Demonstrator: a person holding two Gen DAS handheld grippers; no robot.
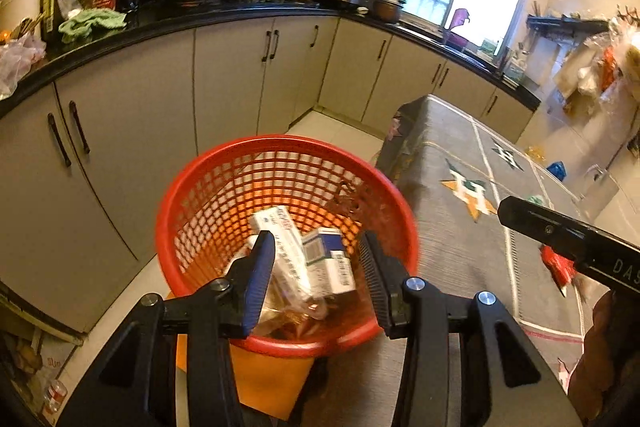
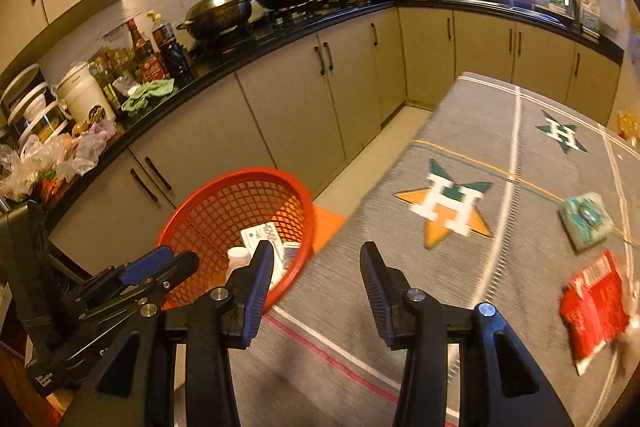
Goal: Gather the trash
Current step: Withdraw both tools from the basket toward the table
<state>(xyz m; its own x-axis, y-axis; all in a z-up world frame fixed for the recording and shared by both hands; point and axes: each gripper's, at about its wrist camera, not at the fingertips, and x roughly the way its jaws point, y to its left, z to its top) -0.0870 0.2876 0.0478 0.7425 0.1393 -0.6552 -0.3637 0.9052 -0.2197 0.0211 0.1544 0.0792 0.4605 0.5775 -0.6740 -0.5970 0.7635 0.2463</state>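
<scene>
On the grey woven tablecloth (image 2: 460,131), to the right of the right gripper (image 2: 316,283), two pieces of trash remain: a red crinkled foil packet (image 2: 594,307) and, further away, a flat greenish square packet (image 2: 586,221). The right gripper has its jaws wide apart and holds nothing. The red packet lies nearer to it, with its long side running roughly away from the camera; I judge this arm is the one for the next pick, after a turn to the right. The left gripper (image 1: 316,267) hangs over the red plastic mesh basket (image 1: 240,155), also spread wide and empty. Inside the basket lie white cardboard boxes (image 1: 328,259) and some clear wrapping. The basket stands just beside the table edge, left of the right gripper.
</scene>
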